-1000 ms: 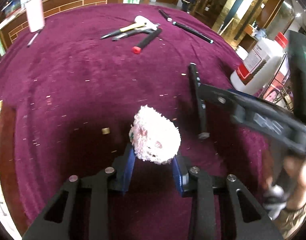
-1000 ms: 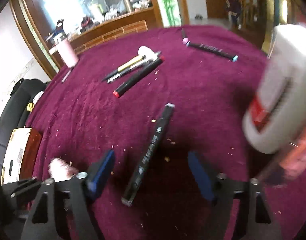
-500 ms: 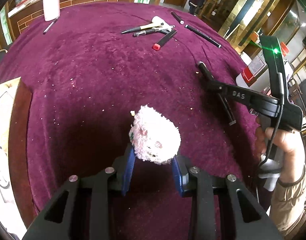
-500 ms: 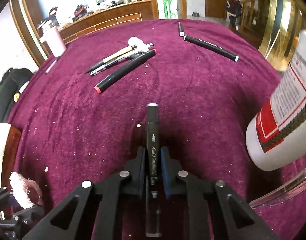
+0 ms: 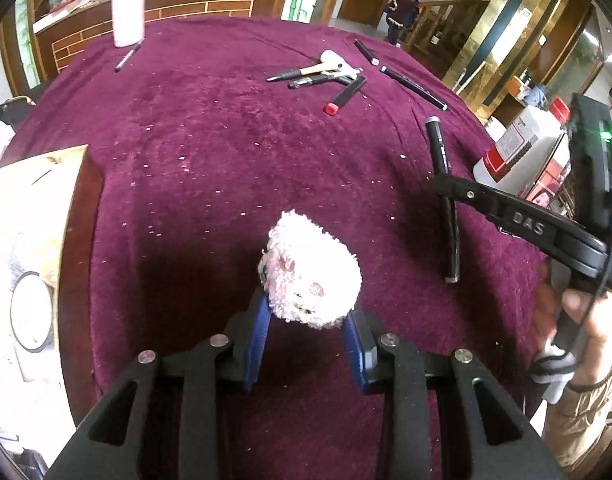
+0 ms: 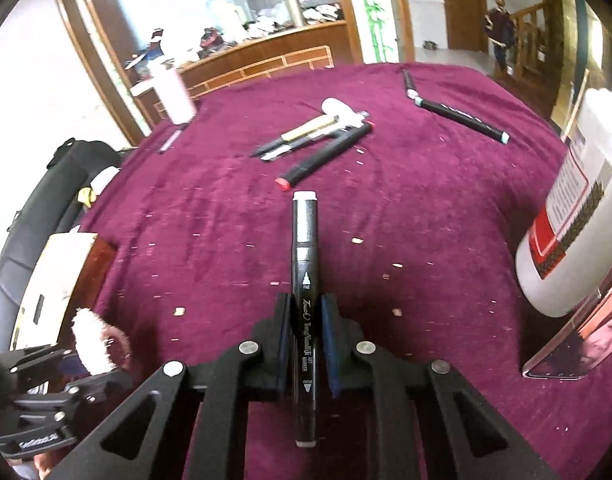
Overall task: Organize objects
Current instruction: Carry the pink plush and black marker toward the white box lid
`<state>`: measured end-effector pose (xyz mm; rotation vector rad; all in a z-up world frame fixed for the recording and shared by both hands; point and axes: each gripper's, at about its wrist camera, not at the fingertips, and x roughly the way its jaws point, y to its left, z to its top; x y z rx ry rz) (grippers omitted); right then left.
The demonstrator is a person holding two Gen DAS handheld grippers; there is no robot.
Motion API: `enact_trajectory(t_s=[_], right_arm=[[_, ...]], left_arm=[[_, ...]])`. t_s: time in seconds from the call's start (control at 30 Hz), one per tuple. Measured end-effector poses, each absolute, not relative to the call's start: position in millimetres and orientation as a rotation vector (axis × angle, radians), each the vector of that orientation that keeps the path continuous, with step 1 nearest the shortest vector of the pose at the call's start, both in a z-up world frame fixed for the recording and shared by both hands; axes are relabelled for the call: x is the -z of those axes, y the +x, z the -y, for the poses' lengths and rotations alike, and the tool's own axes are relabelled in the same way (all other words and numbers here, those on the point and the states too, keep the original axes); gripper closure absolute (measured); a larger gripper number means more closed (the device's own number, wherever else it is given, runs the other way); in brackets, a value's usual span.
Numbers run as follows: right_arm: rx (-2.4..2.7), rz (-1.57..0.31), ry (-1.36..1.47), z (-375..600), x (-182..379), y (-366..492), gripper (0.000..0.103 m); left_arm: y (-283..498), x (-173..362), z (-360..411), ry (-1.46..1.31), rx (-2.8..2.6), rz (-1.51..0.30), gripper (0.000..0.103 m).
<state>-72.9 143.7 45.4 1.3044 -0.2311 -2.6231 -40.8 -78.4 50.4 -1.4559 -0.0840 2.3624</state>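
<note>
Purple velvet covers the tabletop (image 5: 209, 152) under both my claws. Left claw (image 5: 306, 320) is closed on a fluffy pink plush toy (image 5: 310, 274), raised above the cloth. Right claw (image 6: 304, 326) is clamped tight on a black art marker (image 6: 304, 288) pointing straight ahead. Beyond its tip lies a cluster of pens (image 6: 318, 136); to the right stands a white bottle (image 6: 578, 216).

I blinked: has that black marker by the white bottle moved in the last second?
Yes. The black marker, lying slanted earlier, is now clamped in the right gripper, pointing toward the red-tipped marker.
</note>
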Motion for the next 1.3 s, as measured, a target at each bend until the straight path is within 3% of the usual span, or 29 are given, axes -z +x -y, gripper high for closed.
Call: enact_trajectory(t_s=[0.27, 0.77, 1.3], right_arm=[[2.578, 0.173, 1.225, -110, -60, -57, 0.087], [2.534, 0.084, 1.115, -64, -87, -36, 0.087], [2.431, 0.030, 1.027, -14, -107, -22, 0.087]], left_arm=[[-34, -62, 100, -1.425, -2.446, 0.117, 0.069], [-19, -91, 119, -1.369, -2.678, -0.037, 0.069], [12, -120, 193, -1.323, -2.816, 0.095, 0.069]])
